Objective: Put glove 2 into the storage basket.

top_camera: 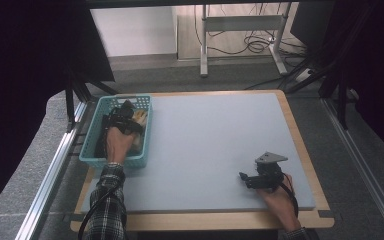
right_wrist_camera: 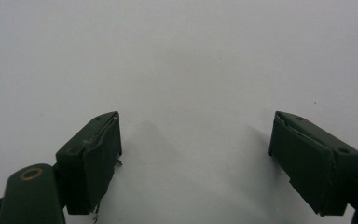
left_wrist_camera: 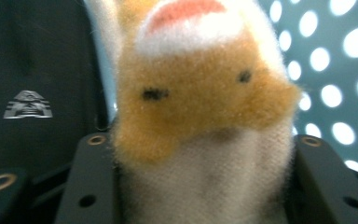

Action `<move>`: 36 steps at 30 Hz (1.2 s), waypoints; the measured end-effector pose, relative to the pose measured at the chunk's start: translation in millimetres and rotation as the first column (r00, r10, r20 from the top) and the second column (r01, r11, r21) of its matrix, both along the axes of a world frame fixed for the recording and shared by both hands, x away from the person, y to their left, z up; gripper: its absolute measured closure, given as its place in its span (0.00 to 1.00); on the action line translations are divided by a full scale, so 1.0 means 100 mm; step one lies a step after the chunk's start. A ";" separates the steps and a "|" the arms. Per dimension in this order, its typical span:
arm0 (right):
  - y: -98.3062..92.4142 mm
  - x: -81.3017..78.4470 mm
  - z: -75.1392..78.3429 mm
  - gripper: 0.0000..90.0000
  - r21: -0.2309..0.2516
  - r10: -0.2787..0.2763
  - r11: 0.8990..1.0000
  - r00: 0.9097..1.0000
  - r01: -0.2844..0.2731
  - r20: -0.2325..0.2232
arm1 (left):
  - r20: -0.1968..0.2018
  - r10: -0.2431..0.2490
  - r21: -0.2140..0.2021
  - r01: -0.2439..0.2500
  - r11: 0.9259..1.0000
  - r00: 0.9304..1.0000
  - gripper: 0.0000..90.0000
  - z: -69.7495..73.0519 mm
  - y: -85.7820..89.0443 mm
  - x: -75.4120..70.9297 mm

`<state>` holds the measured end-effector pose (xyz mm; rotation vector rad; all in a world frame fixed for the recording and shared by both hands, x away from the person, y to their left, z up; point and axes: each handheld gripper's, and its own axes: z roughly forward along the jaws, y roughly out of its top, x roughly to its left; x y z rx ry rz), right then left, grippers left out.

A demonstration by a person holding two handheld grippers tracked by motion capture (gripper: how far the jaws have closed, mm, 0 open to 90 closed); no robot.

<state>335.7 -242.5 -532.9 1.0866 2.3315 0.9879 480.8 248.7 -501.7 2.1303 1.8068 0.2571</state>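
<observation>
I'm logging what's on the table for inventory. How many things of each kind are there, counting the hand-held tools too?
Teal perforated basket: 1
Orange-and-white plush toy: 1
Dark item beside the plush toy in the basket: 1
Hand-held tools, left tool and right tool: 2
Total: 5

Plush toy (left_wrist_camera: pixel 200 116) blurred, cut off by top edge; basket (top_camera: pixel 92 150) contents partly hidden.

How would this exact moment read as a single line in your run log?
left gripper: in basket, plush toy between jaws | right gripper: open, on mat
</observation>
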 end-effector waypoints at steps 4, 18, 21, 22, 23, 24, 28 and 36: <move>0.00 0.00 0.00 0.18 0.000 0.000 1.000 1.000 0.000 0.000 | -0.018 0.004 -0.007 -0.004 1.000 1.000 0.28 0.01 0.05 0.00; 0.00 0.00 0.00 0.18 -0.001 0.000 1.000 1.000 0.000 0.000 | 0.172 0.012 -0.105 0.006 0.994 0.985 0.45 0.50 0.38 -0.27; 0.00 0.00 0.00 0.18 -0.001 0.000 1.000 1.000 0.000 0.000 | 0.158 0.033 -0.023 -0.030 0.999 0.987 0.78 0.45 0.39 -0.26; 0.00 0.00 0.00 0.18 -0.001 0.000 1.000 1.000 0.000 0.001 | 0.139 0.032 0.000 -0.032 0.999 0.990 0.85 0.41 0.39 -0.24; 0.00 0.00 0.00 0.18 -0.001 0.000 1.000 1.000 0.000 0.000 | 0.116 0.027 0.028 -0.031 0.999 0.993 0.89 0.36 0.39 -0.21; 0.00 0.00 0.00 0.18 -0.001 0.000 1.000 1.000 0.000 0.000 | 0.093 0.028 0.039 -0.032 0.999 0.995 0.92 0.30 0.37 -0.19; 0.00 0.00 0.00 0.18 -0.001 0.000 1.000 1.000 0.000 0.000 | 0.047 0.024 0.039 -0.026 0.999 0.999 0.97 0.13 0.32 -0.12; 0.00 0.00 0.00 0.18 -0.004 0.001 1.000 1.000 -0.001 0.001 | 0.045 -0.039 -0.064 0.042 0.997 0.998 0.99 0.17 0.14 -0.14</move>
